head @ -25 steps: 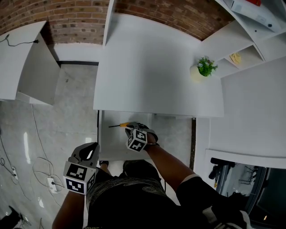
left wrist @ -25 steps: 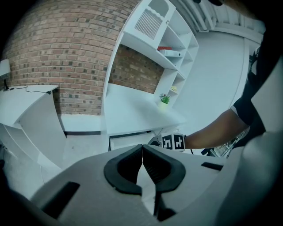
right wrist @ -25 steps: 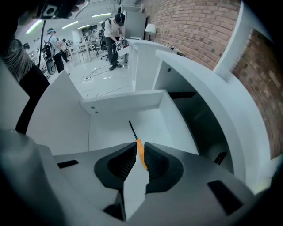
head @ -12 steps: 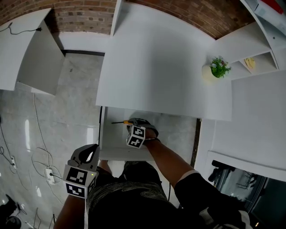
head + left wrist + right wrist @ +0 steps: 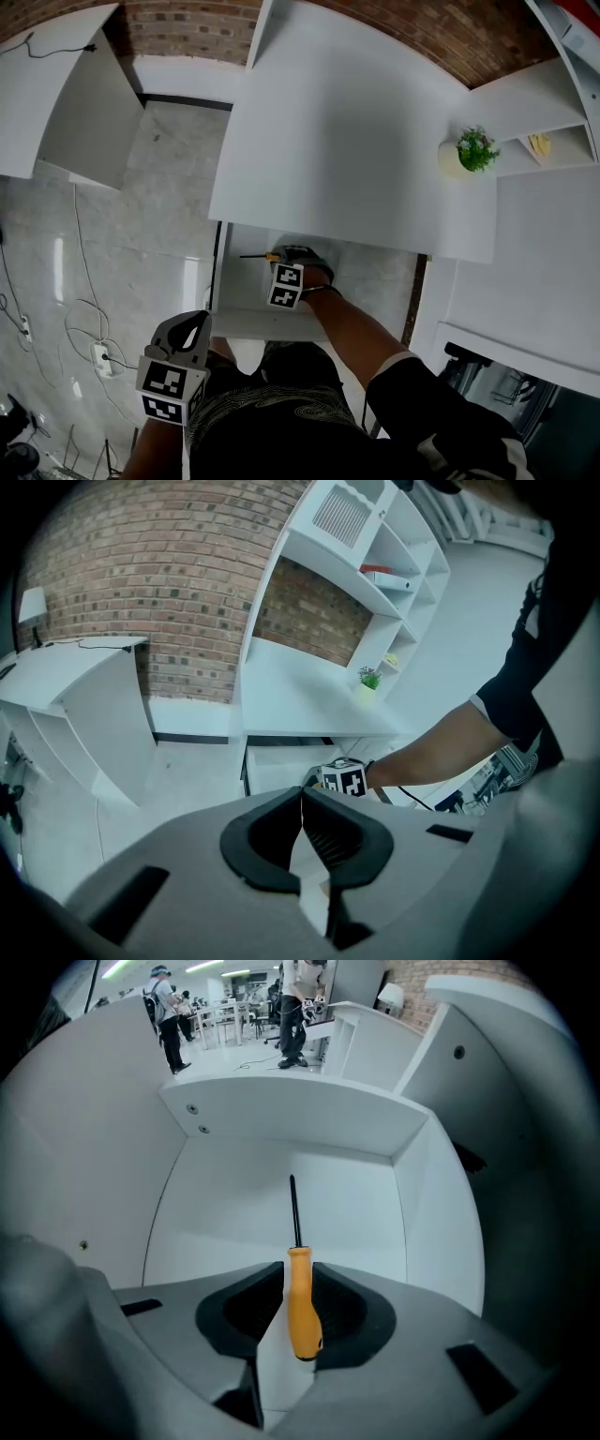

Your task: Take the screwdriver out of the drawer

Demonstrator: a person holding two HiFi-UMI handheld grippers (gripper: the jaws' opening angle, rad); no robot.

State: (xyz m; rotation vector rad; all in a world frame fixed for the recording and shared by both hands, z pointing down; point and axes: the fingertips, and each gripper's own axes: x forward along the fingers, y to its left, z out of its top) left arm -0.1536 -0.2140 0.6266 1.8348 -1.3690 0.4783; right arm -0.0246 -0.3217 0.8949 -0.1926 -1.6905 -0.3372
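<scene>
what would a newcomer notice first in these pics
The orange-handled screwdriver, clamped in the jaws of the right gripper inside the open white drawer, its dark shaft pointing at the wall ahead. Next, the small green potted plant near the right edge of the white desk, and the left gripper, shut and empty, outside the drawer.

The right gripper (image 5: pixel 283 257) has slid a little further across the open white drawer (image 5: pixel 246 302) toward its left wall. Its jaws now cover most of the handle of the orange-handled screwdriver with the thin dark shaft (image 5: pixel 253 255). Only a sliver of orange shows past them, where a second ago a longer piece lay bare. The left gripper (image 5: pixel 195 323) has sunk slightly, away from the drawer's front left corner. The head view has swung, so the drawer sits somewhat further right in it.
</scene>
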